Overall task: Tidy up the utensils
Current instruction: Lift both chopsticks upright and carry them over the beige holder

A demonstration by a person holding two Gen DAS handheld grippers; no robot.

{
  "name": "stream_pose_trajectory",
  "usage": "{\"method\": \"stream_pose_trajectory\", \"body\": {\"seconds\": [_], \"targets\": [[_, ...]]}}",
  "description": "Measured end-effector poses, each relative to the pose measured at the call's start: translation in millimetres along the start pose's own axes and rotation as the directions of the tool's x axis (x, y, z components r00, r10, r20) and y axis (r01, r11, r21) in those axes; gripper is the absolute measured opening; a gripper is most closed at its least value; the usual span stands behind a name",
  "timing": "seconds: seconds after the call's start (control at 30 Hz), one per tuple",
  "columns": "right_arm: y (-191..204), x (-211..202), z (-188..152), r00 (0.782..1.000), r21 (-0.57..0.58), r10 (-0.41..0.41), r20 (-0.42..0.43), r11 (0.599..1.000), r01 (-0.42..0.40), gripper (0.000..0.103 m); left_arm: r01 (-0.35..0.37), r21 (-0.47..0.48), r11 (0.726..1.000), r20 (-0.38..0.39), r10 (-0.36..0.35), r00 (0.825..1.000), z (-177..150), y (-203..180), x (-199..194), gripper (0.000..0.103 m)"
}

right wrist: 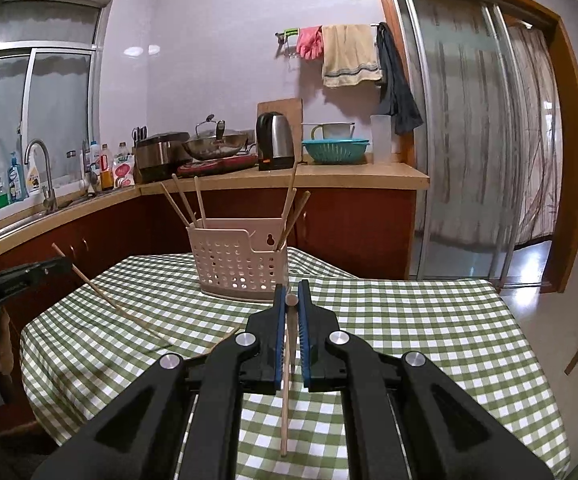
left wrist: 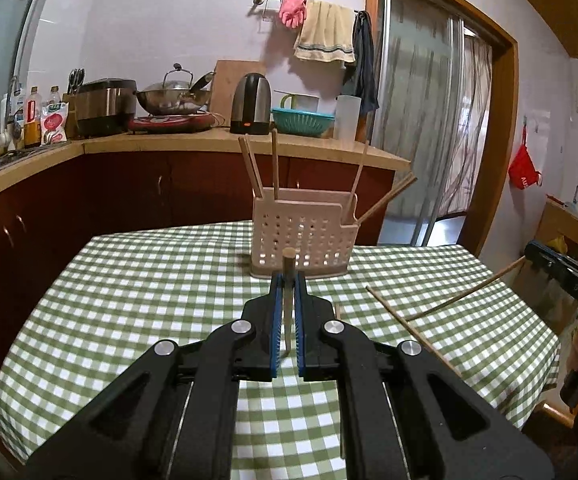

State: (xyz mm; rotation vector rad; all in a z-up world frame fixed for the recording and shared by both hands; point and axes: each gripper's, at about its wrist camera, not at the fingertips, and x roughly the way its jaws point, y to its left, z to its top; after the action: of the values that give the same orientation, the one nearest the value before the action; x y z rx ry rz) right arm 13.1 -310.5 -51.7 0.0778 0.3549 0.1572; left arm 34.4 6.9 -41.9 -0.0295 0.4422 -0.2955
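My left gripper is shut on a wooden chopstick that points ahead, above the checked table. My right gripper is shut on a second chopstick, whose long end hangs down toward me. A pale perforated utensil basket stands upright at the table's far side, ahead of both grippers. Several chopsticks lean in its two compartments. Each gripper shows at the edge of the other's view: the right gripper and the left gripper, each with its stick slanting down. One loose chopstick lies on the cloth.
The green checked tablecloth covers a table that drops off at its near and side edges. Behind runs a kitchen counter with a kettle, wok, rice cooker and teal colander. A sliding glass door is at the right.
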Motion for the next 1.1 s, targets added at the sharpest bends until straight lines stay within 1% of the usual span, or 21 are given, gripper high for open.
{"method": "stream_pose_trajectory", "body": {"seconds": [0.13, 0.43, 0.6, 0.77, 1.1], "targets": [[-2, 15, 13, 1.000, 0.010, 0.012, -0.005, 1.000, -0.012, 0.007, 0.001, 0.008, 1.000, 0.001, -0.001, 1.000, 14, 2, 10, 0.006], [-3, 48, 38, 1.000, 0.007, 0.030, 0.003, 1.000, -0.030, 0.007, -0.002, 0.006, 1.000, 0.008, 0.002, 1.000, 32, 6, 34, 0.006], [0, 57, 43, 1.000, -0.003, 0.023, 0.012, 1.000, -0.023, 0.007, -0.013, 0.015, 1.000, 0.019, 0.013, 1.000, 38, 6, 45, 0.006], [0, 63, 46, 1.000, -0.007, 0.015, 0.014, 1.000, -0.015, 0.007, -0.014, 0.022, 1.000, 0.013, 0.014, 1.000, 41, 7, 56, 0.006], [0, 67, 51, 1.000, -0.004, 0.009, 0.019, 1.000, -0.009, 0.007, -0.011, 0.012, 1.000, 0.015, 0.010, 1.000, 46, 12, 63, 0.006]]}}
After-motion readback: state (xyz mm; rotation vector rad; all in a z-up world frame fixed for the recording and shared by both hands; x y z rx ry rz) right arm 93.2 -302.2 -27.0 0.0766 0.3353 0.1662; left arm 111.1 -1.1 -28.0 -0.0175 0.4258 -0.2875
